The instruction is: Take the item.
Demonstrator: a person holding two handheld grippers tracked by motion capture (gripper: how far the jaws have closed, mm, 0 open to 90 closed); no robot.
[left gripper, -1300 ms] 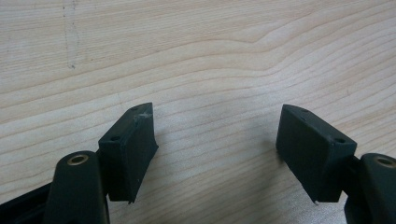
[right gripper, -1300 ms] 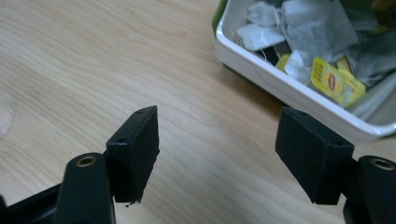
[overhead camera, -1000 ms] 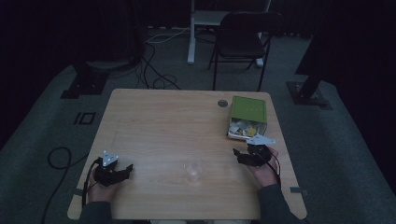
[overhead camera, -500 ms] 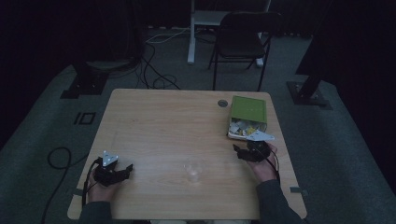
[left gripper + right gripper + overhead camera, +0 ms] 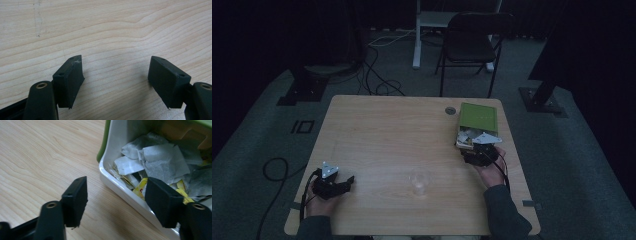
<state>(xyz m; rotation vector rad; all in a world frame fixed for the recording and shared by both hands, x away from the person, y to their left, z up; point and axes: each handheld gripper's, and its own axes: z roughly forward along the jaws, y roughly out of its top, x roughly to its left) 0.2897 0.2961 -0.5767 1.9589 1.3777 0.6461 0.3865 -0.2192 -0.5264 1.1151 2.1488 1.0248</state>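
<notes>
your right gripper [image 5: 116,202] is hanging at the near rim of the one white tray [image 5: 117,186], its two jaws apart around nothing, having just been closing; one jaw is over the table [image 5: 37,157], the other over the heap of tea bags [image 5: 160,162], too tangled to count. your left gripper [image 5: 116,77] is sitting open over bare wood. one clear cup [image 5: 419,181] is standing between both grippers.
</notes>
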